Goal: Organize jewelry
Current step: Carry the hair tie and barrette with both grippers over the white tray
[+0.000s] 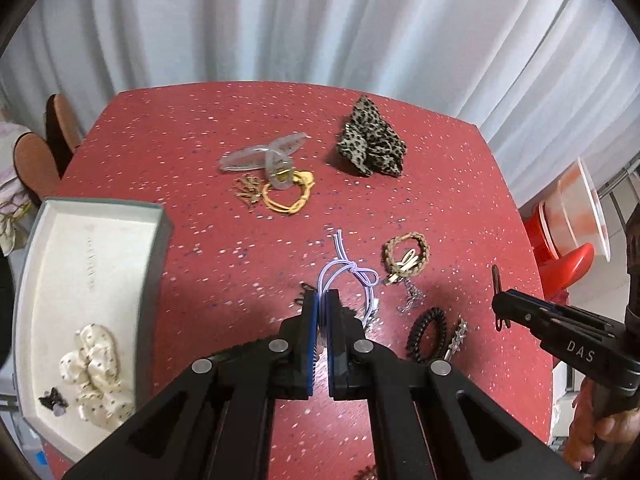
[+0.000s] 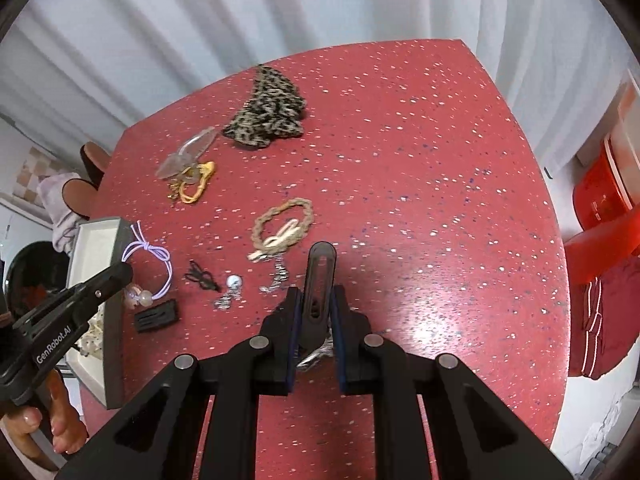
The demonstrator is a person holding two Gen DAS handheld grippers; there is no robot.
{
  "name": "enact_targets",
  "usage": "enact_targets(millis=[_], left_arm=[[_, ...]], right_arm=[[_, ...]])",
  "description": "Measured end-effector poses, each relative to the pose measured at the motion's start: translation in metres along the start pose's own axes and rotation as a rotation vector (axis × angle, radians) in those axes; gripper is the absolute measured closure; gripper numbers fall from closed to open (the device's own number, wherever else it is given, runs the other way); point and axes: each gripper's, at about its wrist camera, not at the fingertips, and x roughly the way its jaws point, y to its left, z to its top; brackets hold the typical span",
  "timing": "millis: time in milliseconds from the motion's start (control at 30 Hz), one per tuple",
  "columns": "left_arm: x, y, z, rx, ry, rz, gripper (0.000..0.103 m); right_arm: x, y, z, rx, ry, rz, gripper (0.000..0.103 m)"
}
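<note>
Right gripper [image 2: 316, 308] jaws pinching dark hair clip [image 2: 319, 280]; left gripper [image 1: 322, 312] jaws pinching lavender hair tie [image 1: 352, 276].

"DAS" in white capitals on the black body of the right tool [image 1: 498, 304], seen from the left wrist view. "GenRobot.AI" in white on the black body of the left tool [image 2: 120, 274], seen from the right wrist view, running along the arm. Faint grey lettering printed on the white lining of the box [image 1: 86, 248], turned sideways and too blurred to read. No other text, numbers or labels legible in either view.
</note>
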Motion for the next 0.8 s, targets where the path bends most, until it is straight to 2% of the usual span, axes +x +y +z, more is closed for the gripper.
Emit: enact_targets(millis=[467,800], left_arm=[[-0.046,0.069,-0.021,-0.108,-0.061,0.042,0.098],[-0.074,0.143,-0.031,-0.213,-0.102,0.108,0.098]], right_arm=[[-0.006,0.086,0.0,-0.131,-0.009,0.055,0.087],[0.006,0.181,0.003,-0.267,-0.001,0.13,0.087]])
